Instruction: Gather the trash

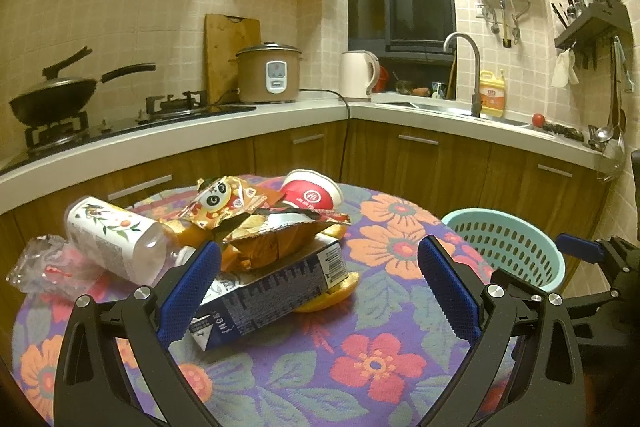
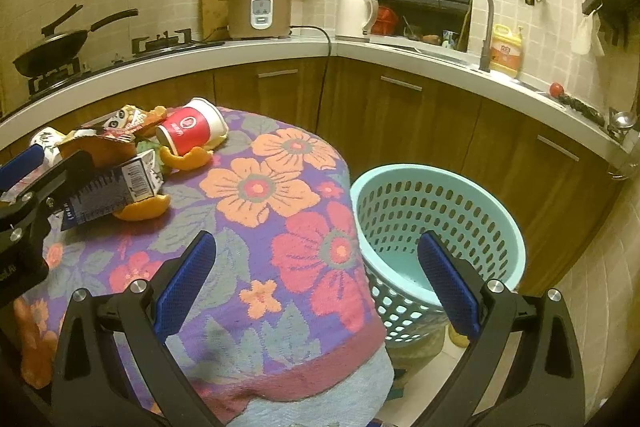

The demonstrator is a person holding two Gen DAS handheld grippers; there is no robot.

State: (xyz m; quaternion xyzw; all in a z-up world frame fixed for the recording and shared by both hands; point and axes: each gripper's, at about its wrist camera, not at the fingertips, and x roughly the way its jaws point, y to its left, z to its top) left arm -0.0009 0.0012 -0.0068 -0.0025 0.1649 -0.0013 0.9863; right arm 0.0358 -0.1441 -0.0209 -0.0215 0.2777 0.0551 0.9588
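I had the left gripper [image 1: 318,291] spread wide, holding nothing, low over the table [image 1: 380,379] with its floral cloth. Its left finger [image 1: 188,295] sat just in front of the trash heap at the table's far left edge. There a blue carton [image 1: 276,287] lay flat on orange peel [image 1: 332,297], with torn snack wrappers [image 1: 256,223] piled on top. A white bottle [image 1: 116,239] lay on its side left of the carton, beside crumpled clear plastic [image 1: 44,267]. A red paper cup [image 1: 310,193] lay tipped over at the table's far edge. My right gripper [image 2: 316,287] was wide too, empty, above the table's right edge. The teal basket [image 2: 496,227] stood off that edge, lower than the tabletop; I saw nothing in it.
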